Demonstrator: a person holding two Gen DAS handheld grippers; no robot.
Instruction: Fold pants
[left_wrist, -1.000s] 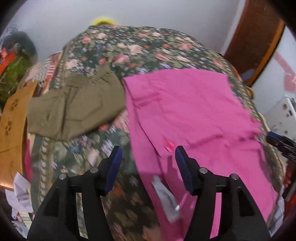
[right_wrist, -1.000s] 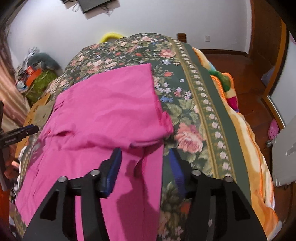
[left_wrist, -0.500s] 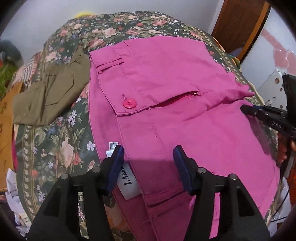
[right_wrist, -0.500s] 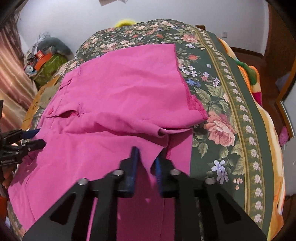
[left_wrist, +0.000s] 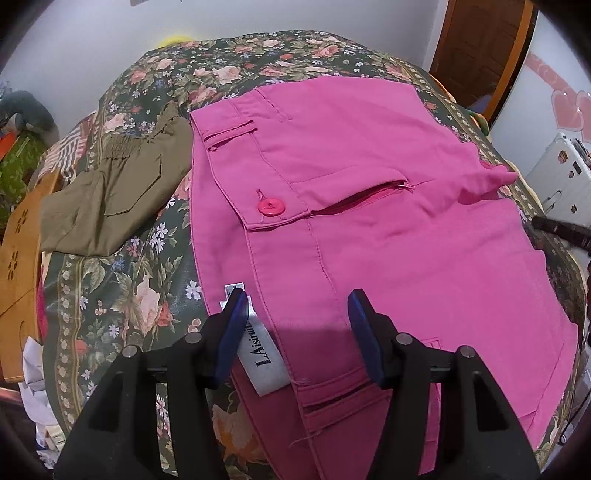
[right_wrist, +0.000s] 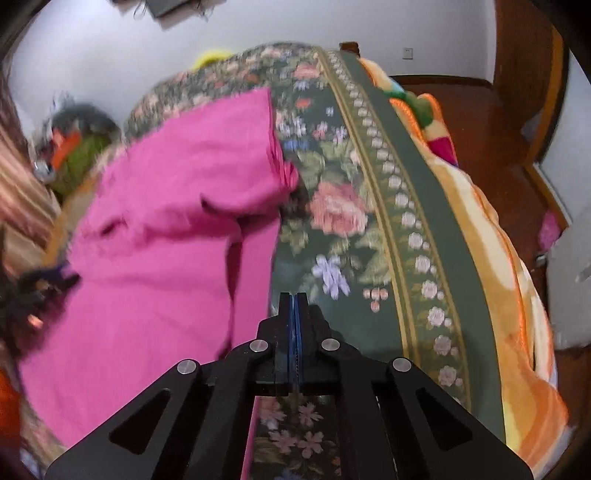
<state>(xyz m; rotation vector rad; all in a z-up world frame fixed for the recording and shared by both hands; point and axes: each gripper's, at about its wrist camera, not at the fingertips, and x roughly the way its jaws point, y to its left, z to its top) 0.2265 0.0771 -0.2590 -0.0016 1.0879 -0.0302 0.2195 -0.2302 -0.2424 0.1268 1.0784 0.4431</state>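
Observation:
Pink pants (left_wrist: 369, 206) lie spread on the floral bedspread (left_wrist: 122, 288), waistband toward the near left, with a pink button (left_wrist: 271, 206) and a white label (left_wrist: 264, 354). My left gripper (left_wrist: 295, 306) is open, its jaws straddling the waistband by the label. In the right wrist view the pants (right_wrist: 177, 229) show blurred at left. My right gripper (right_wrist: 295, 299) is shut with its jaws pressed together over the bedspread (right_wrist: 343, 229), beside the pants' right edge; no cloth shows between the jaws.
Folded olive pants (left_wrist: 110, 192) lie on the bed to the left of the pink ones. A wooden board (left_wrist: 18, 258) stands at the bed's left edge. An orange blanket (right_wrist: 491, 266) hangs over the right edge above a wooden floor (right_wrist: 480, 122).
My left gripper moved in over the waistband and stays open. My right gripper shut fully and moved to the right, off the pants' edge; its view is blurred by motion.

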